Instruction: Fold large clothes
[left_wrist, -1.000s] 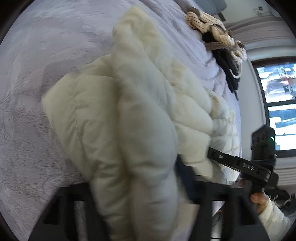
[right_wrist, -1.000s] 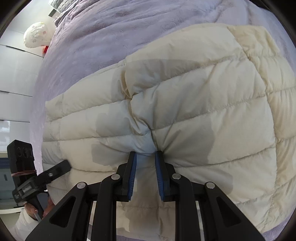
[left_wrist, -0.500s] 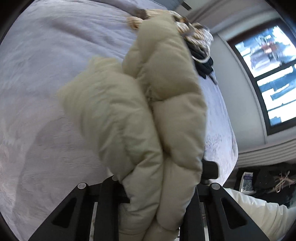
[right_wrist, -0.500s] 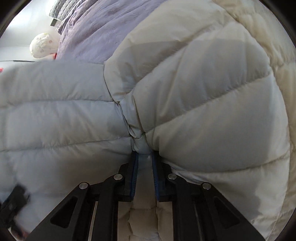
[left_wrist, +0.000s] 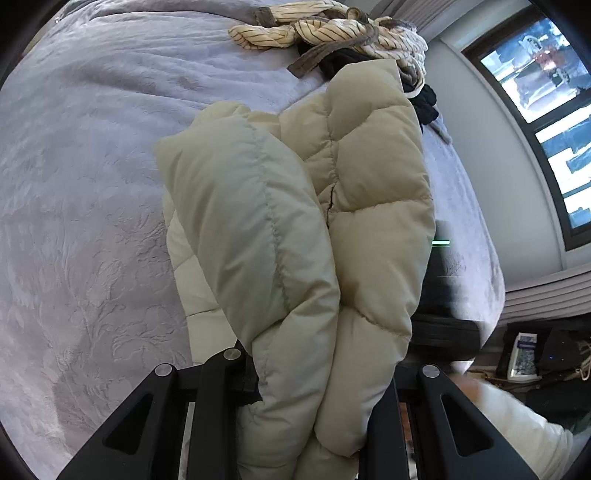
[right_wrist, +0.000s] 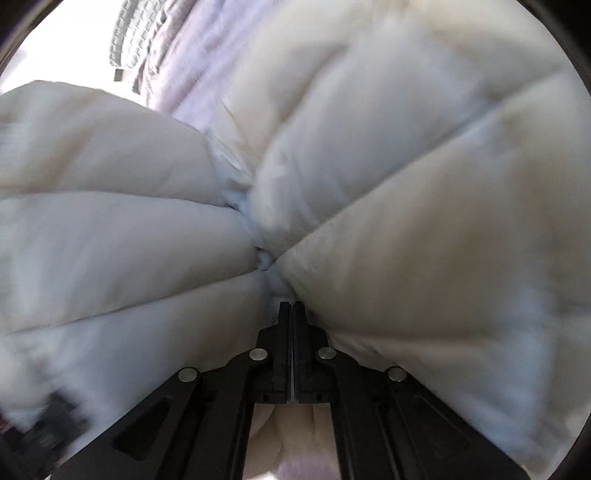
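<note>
While the puffy cream jacket (left_wrist: 295, 229) hangs lifted off the grey bedspread (left_wrist: 92, 184), I have it pinched at 2 places, and my job as I judge it is to carry the raised part over and lay it flat as a fold. My left gripper (left_wrist: 314, 391) has a thick double bunch of quilted panels stuffed between its jaws, which stand fairly wide because of all that padding. My right gripper (right_wrist: 288, 314) has its jaws nearly touching, nipping only a thin bit of cloth at a seam junction, with the jacket ballooning around the tips and filling that view. To do this well I would keep both grips level with each other so the fold line runs straight, move them together without pulling apart, and lower the cloth slowly so trapped air can escape and the slippery shell does not slide. The thin nip on the right looks the likelier to slip, so I would not yank on it. Counting what I can see: 1 jacket, 2 grippers, 1 bedspread, 1 heap of other clothes (left_wrist: 332, 33) at the far edge of the bed (striped pale cloth over something black), and 1 window (left_wrist: 546, 110) off to the right.
</note>
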